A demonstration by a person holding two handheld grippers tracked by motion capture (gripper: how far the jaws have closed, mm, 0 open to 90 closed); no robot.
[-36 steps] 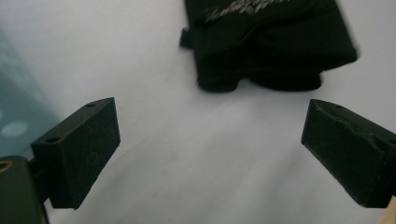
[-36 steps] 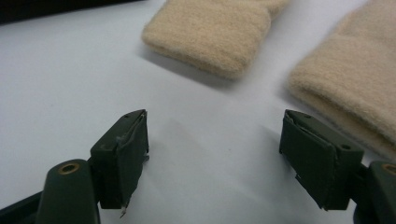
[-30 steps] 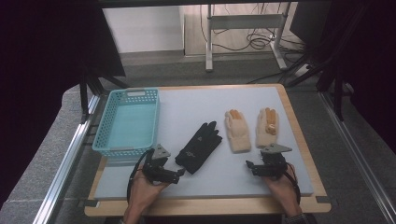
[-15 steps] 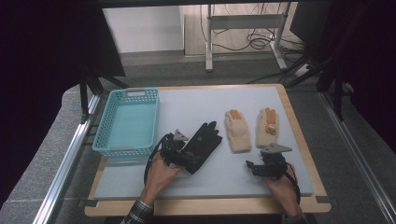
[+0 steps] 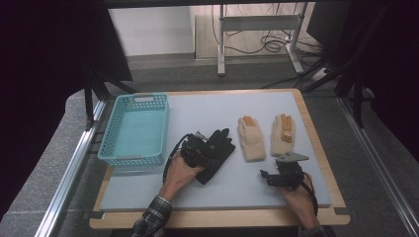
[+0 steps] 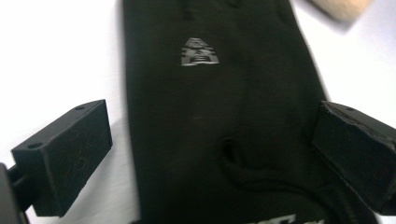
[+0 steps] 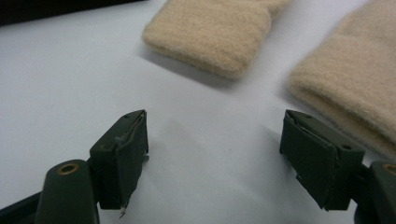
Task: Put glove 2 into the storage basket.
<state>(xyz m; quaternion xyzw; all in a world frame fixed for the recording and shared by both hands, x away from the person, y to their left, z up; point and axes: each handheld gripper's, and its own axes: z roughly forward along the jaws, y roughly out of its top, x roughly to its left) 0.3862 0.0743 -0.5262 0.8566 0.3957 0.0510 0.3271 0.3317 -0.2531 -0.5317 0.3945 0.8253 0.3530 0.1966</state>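
A person's left tool sits over the wrist end of a black glove lying flat near the middle of the white table, its jaws spread wide on either side of the fabric and not yet closed on it. In the left gripper view the black glove runs up between the two pads, a small grey logo showing on its back, and nothing is gripped so far

To the right, two beige gloves lie side by side, fingers pointing to the far edge, untouched. The right tool rests on the table near their cuffs, jaws released and empty; the right gripper view shows both beige cuffs just beyond its parted jaws

At the left of the table a turquoise basket stands with nothing in it. Judged from this layout, the work appears to be at its opening step: no glove has been lifted or moved into the basket, the black one is merely being lined up for a first grasp, and all three gloves remain to be dealt with
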